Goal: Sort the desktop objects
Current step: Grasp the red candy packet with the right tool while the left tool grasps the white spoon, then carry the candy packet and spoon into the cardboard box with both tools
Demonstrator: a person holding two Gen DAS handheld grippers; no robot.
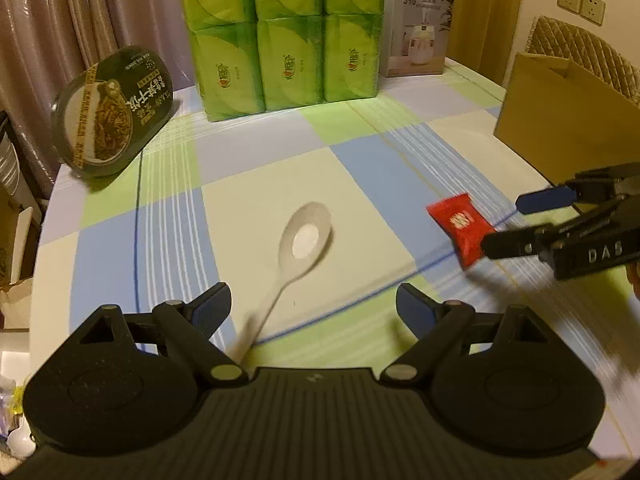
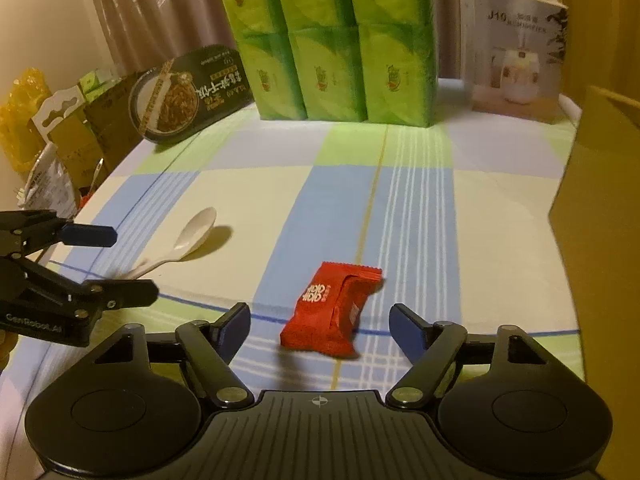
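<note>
A white ceramic spoon (image 1: 302, 244) lies on the checked tablecloth, bowl away from me, handle running back between the fingers of my left gripper (image 1: 314, 306), which is open and empty. The spoon also shows in the right wrist view (image 2: 188, 240). A red snack packet (image 2: 332, 310) lies between the spread fingers of my right gripper (image 2: 320, 324), which is open around it without touching. In the left wrist view the packet (image 1: 460, 226) sits at the right, with the right gripper (image 1: 504, 220) open at its far end. The left gripper (image 2: 116, 264) shows open at the left of the right wrist view.
A stack of green tissue packs (image 1: 280, 36) stands at the back of the table. A dark instant-noodle bowl (image 1: 112, 112) leans at the back left. A white appliance box (image 1: 418, 28) stands back right. A brown cardboard box (image 1: 560, 120) stands at the right edge.
</note>
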